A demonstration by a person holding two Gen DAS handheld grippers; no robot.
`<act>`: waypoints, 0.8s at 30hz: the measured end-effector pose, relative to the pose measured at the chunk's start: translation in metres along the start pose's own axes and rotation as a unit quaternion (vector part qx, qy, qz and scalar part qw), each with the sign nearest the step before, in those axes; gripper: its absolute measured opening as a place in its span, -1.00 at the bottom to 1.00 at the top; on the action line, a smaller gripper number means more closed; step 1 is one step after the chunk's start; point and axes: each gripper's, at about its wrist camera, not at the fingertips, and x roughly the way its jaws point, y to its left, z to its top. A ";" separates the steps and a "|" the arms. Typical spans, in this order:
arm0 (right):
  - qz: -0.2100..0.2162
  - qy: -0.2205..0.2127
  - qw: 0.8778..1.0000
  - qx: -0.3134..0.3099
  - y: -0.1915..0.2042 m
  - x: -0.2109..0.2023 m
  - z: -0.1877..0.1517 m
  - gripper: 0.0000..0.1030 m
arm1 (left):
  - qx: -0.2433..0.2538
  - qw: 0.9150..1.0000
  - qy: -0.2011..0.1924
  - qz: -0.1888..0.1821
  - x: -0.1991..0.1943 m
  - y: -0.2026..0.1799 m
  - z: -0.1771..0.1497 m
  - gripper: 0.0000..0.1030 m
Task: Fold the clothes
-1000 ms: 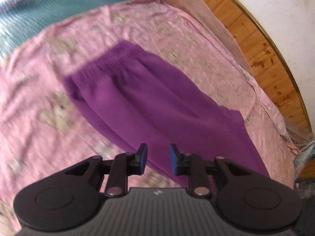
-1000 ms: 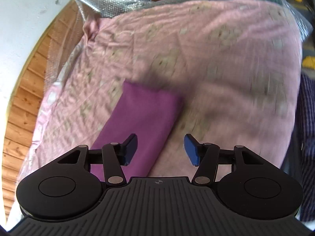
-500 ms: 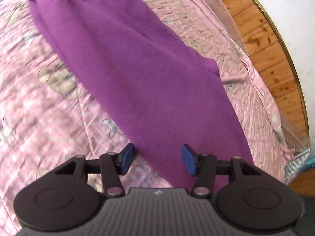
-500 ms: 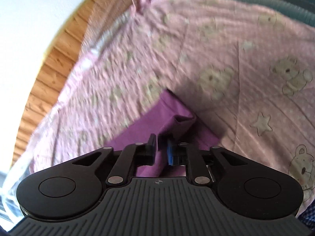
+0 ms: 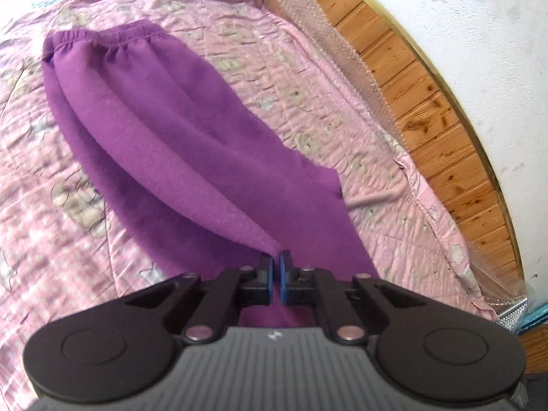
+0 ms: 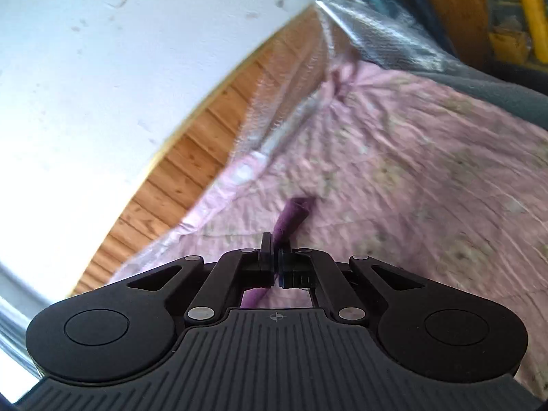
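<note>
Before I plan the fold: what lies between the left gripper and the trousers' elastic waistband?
Only the purple trousers themselves, one raised crease running from the left gripper to the waistband; left wrist view.

Your left wrist cam sits low and close behind its jaws, looking along the purple trousers (image 5: 191,144) across the pink bedsheet (image 5: 308,78), wood panelling (image 5: 428,102) off to its right. Your right wrist cam is tilted up more, catching mostly white wall (image 6: 120,51) on its left. Both views share that sheet, panelling and wall.
</note>
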 end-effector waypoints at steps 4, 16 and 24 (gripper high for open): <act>-0.088 0.092 0.992 0.015 -0.050 0.030 -0.046 -1.00 | -0.009 1.000 0.018 0.023 0.014 0.011 -0.009 -0.92; -0.109 0.124 0.986 0.021 -0.072 0.025 -0.068 -1.00 | -0.027 0.999 0.015 0.021 0.015 0.020 -0.010 -0.84; -0.069 0.050 0.996 -0.012 -0.039 0.012 -0.034 -1.00 | -0.035 0.999 0.022 0.021 0.013 0.023 -0.003 -0.81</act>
